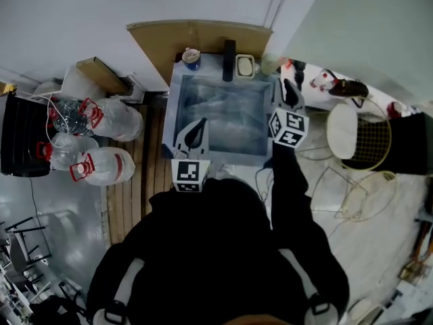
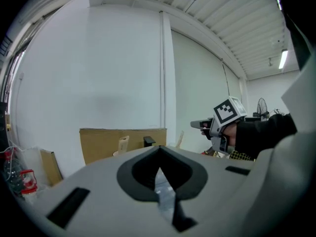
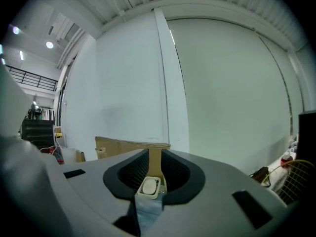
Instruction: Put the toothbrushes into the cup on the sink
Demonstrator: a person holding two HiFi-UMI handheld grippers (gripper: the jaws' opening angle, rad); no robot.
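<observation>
Against the white wall, the steel sink (image 1: 173, 93) carried the blue-and-white ceramic cup (image 1: 191, 58) on its back-left corner; no toothbrush showed clearly. Your left gripper (image 1: 191, 135) was closed and empty, and your right gripper (image 1: 289, 93) had its fingers slightly parted on nothing. A toothbrush was likely light, stiff and slick, so it was best pinched mid-handle.

**Soft light, bent edges**

The light is even and a bit dim. A long lamp (image 2: 283, 58) glows on the ceiling. The white wall (image 2: 123, 58) looks pale grey. My two gripper views curve and go black at the corners. My left gripper (image 2: 159, 154) looks blurry up close.
</observation>
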